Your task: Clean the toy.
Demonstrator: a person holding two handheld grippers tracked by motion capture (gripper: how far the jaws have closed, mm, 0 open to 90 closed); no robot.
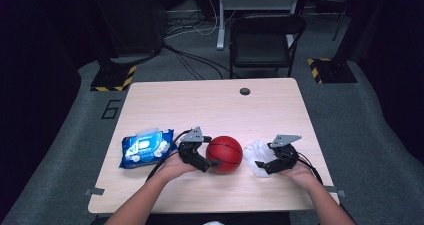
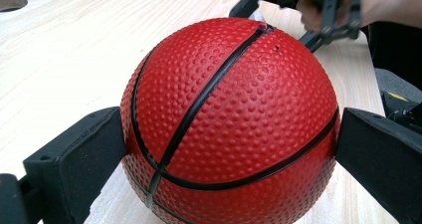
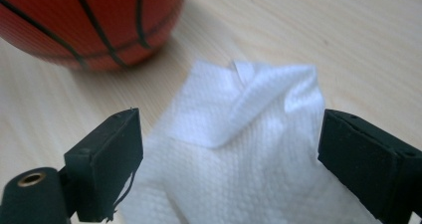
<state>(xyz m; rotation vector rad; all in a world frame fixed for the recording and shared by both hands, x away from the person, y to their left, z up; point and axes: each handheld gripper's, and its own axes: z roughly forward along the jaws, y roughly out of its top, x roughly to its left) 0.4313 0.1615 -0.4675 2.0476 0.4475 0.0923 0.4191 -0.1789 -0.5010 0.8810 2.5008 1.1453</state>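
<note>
Two tongs: left tongs [image 2: 229, 149] clamp the pebbled red ball [image 2: 231, 119], right tongs [image 3: 229, 149] released over crumpled white wipe [image 3: 249, 149].

Bare far tabletop [image 1: 210, 102]; ball [image 1: 225, 154] between hands.

From my high view, the desk [image 1: 210, 105] is evenly lit from above, its pale wood bright against a room that falls to near black at the left and right edges. Shadows are soft and short; a small dark patch sits under the red ball [image 1: 225, 154] near the desk's front edge. A faint bright sheen lies on the wood just behind the ball. This picture is soft and slightly grainy. In my left gripper view, the ball [image 2: 231, 124] is sharp, its pebbled skin crisp, while the far desk corner blurs. In my right gripper view, the white wipe [image 3: 239, 149] is nearly overexposed and the ball [image 3: 89, 20] is out of focus.
</note>
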